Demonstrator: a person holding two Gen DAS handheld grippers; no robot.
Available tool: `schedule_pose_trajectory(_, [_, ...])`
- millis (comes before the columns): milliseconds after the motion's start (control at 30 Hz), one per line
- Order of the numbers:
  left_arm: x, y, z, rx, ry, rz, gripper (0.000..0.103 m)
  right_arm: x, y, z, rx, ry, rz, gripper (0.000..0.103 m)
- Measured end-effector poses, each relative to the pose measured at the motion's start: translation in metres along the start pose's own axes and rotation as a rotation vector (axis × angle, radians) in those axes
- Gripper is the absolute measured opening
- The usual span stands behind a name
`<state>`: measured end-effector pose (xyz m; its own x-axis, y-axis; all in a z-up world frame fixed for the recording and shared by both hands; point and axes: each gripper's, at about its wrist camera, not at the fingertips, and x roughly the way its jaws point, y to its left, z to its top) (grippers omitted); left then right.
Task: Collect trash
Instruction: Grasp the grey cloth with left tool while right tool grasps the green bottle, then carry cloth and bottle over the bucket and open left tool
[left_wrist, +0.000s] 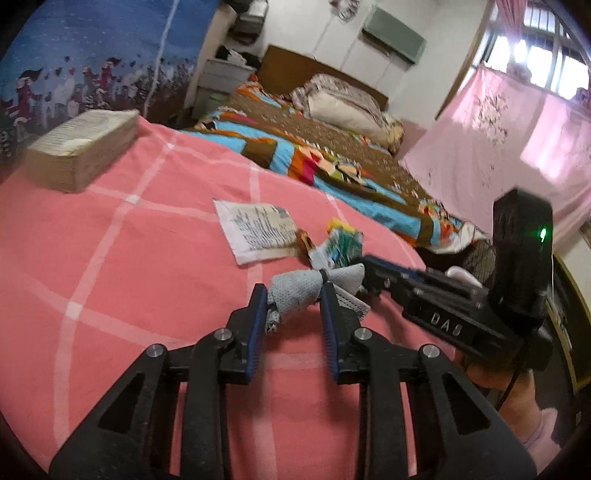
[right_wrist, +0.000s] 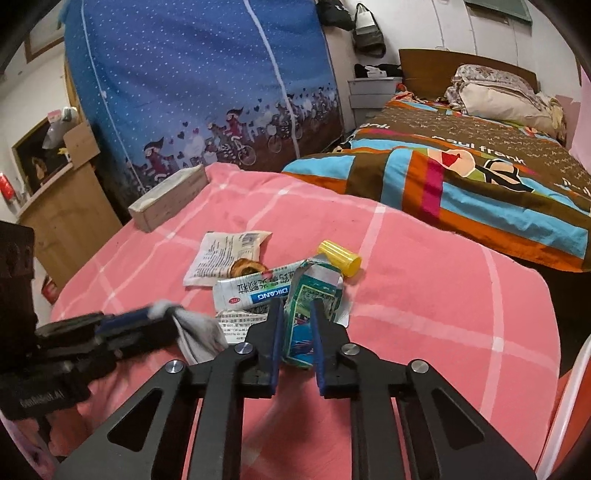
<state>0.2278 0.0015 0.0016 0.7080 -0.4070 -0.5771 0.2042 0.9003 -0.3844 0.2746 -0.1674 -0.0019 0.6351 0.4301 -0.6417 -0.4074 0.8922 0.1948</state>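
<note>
Grey mask (left_wrist: 295, 291) half hidden between left gripper (left_wrist: 293, 295) pads.

Legible: "DIKANG", upside down, on the white tube (right_wrist: 255, 293) just beyond the right tongs; "paul frank" on the brown bedspread (right_wrist: 480, 147) far beyond; "DAS" on the right tongs' black body (left_wrist: 443, 321). Leaflet print unreadable.
</note>
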Motion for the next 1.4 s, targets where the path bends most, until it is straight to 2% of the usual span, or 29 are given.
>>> schedule_pose_trajectory(100, [-0.008,0.005,-0.001,-0.029,-0.04,0.025,0.032,-0.003,0.0,-0.001,0.005,-0.01,-0.005,0.012])
schedule_pose_trajectory(200, [-0.009,0.009,-0.001,-0.04,-0.047,0.063,0.032,-0.008,-0.005,-0.003,0.033,-0.024,-0.006,0.014])
schedule_pose_trajectory(233, [-0.009,0.011,0.0,-0.043,-0.045,0.074,0.032,-0.008,-0.005,-0.004,0.041,-0.022,-0.008,0.018])
schedule_pose_trajectory(267, [-0.008,0.012,-0.001,-0.047,-0.042,0.085,0.032,-0.007,-0.006,-0.004,0.045,-0.016,-0.009,0.03])
schedule_pose_trajectory(333, [-0.006,0.014,-0.001,-0.062,-0.038,0.102,0.032,-0.006,-0.006,-0.005,0.053,-0.005,-0.014,0.039])
schedule_pose_trajectory(567, [-0.004,0.023,-0.003,-0.101,-0.027,0.118,0.032,0.0,-0.004,-0.002,0.058,0.006,-0.001,0.038])
schedule_pose_trajectory(600, [-0.005,0.023,-0.004,-0.103,-0.029,0.118,0.032,0.001,-0.004,-0.002,0.058,0.006,0.002,0.037])
schedule_pose_trajectory(633, [-0.007,0.022,-0.005,-0.104,-0.032,0.117,0.032,0.002,-0.003,-0.002,0.054,0.007,0.004,0.031])
schedule_pose_trajectory(833, [-0.015,0.013,-0.006,-0.071,-0.069,0.115,0.032,-0.005,-0.006,-0.006,0.071,-0.022,0.014,0.026])
schedule_pose_trajectory(1067, [-0.031,0.001,-0.011,-0.017,-0.159,0.105,0.032,-0.041,-0.007,-0.015,0.078,-0.184,0.029,0.024])
schedule_pose_trajectory(1400, [-0.045,-0.037,-0.009,0.073,-0.264,0.093,0.032,-0.082,-0.006,-0.028,0.025,-0.309,-0.031,0.021])
